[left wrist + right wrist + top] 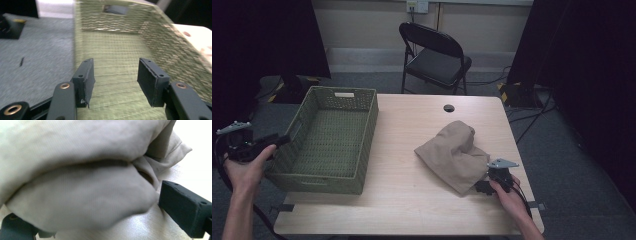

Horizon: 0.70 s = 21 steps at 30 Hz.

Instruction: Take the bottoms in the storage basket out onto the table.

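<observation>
No brand, label or legible writing is visible on any item. The crumpled tan cloth garment (454, 155) lies on the right half of the light wooden desk (407, 150), its long axis running diagonally from the far end near the round cable hole (449, 108) to the near right edge of the desk, where its lower corner points toward the right gripper (484, 187). That gripper, held in the person's right hand (511, 195) at the near right of the desk, sits at this near corner of the garment. In the right gripper view its jaws stand apart, with a thick fold of the garment (82, 192) bulging between them; one black pad (185, 207) is just beside the fabric at right, and the other is largely covered by the fold at lower left, so no clamping is confirmed. The left gripper (282, 141), held in the left hand (249, 167) off the left edge of the desk, is at the outer left wall of the rectangular green woven basket (362, 145), which occupies the left part of the desk, well apart from the garment. In the left gripper view its jaws are wide apart, holding nothing, and face along the basket's (170, 47) interior toward the handle slot in the far wall; that view is motion-blurred. A black folding chair (434, 57) stands beyond the desk.
</observation>
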### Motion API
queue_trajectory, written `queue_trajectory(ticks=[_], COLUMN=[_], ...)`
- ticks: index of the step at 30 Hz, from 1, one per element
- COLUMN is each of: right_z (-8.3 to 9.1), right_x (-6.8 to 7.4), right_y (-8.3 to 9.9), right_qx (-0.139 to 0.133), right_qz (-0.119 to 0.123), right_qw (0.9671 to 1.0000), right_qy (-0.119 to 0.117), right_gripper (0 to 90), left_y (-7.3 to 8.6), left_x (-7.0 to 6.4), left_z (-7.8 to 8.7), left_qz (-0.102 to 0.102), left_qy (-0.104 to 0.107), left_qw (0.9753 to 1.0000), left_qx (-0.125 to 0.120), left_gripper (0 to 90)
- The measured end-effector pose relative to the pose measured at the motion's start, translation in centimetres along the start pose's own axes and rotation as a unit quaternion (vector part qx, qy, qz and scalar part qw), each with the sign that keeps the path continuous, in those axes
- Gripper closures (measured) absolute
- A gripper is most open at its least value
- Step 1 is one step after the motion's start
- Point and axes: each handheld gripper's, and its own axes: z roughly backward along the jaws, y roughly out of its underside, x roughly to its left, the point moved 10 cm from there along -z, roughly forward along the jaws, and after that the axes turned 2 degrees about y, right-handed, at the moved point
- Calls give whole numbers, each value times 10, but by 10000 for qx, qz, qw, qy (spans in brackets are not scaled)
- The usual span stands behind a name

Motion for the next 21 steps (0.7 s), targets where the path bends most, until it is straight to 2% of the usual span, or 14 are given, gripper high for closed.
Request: queue_trajectory(ticks=[3,4,5,6,7,8,11,12,13,14,15,16,17,21], right_z=[0,0,0,0,0,0,0,0,0,0,0,0,0,0], right_x=[0,0,0,0,0,0,0,0,0,0,0,0,0,0], right_y=[0,0,0,0,0,0,0,0,0,0,0,0,0,0], right_qx=[0,0,1,1,1,1,0,3,3,3,1,1,3,3], right_qz=[0,0,-1,-1,0,0,-1,-7,-7,-7,-1,-1,-6,-7], right_qw=[10000,10000,10000,10000,10000,10000,10000,10000,10000,10000,10000,10000,10000,10000], right_qy=[1,1,0,0,0,0,0,0,0,0,-1,0,1,-1], right_gripper=[104,104,104,104,104,104,104,104,104,104,104,104,104,104], left_y=[-3,-3,-4,-4,-5,-5,-4,-5,-5,-6,-10,-10,-14,-20], left_x=[-24,-24,-36,-36,-46,-46,-63,-77,-77,-84,-98,-98,-113,-143], left_z=[-4,-4,-10,-10,-18,-18,-33,-42,-42,-46,-55,-55,-64,-82], left_qz=[-88,-88,-111,-111,-82,-82,-186,-269,-269,-310,-401,-401,-464,-592], left_qy=[294,294,425,425,538,538,651,752,752,814,932,932,1058,1314], left_qw=[9995,9995,9990,9990,9984,9984,9977,9968,9968,9961,9947,9947,9932,9891], left_qx=[-86,-86,-115,-115,-135,-135,22,102,102,113,158,158,169,297], left_gripper=[469,469,469,472,489,489,487,487,485,485,482,482,482,486])
